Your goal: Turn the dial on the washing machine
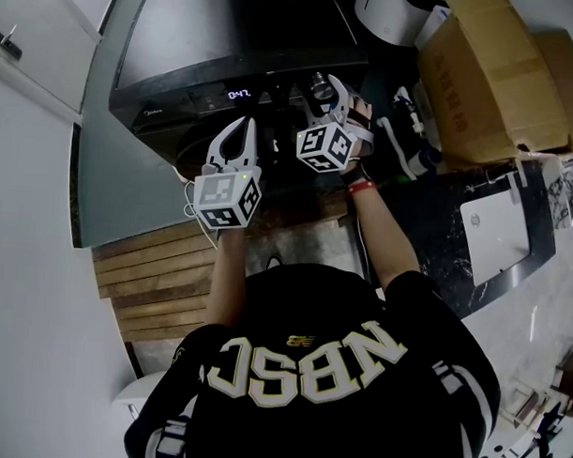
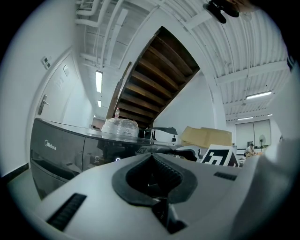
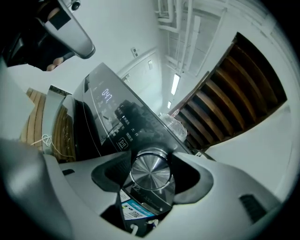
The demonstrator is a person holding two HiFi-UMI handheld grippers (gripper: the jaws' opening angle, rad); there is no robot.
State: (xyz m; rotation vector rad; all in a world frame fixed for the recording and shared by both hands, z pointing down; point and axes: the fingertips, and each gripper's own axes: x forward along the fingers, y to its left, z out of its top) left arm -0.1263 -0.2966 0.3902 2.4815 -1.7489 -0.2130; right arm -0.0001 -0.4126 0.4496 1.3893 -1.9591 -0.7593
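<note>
Right gripper (image 1: pixel 331 93) was clamped on the steel dial (image 3: pixel 151 171), which sat on the front control panel of the washing machine (image 1: pixel 227 43). Left gripper (image 1: pixel 239 142) was closed, empty and clear of the panel. Recommendation: rotate squarely about the dial's axis, 1 step at a time, without sideways pull.

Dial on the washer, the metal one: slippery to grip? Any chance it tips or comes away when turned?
Probably slippery: the dial has a shiny brushed-metal face, so the right tool closed round it may need a firm squeeze. It is likely rigid and mounted on the control panel, so it should rotate, not tip.
</note>
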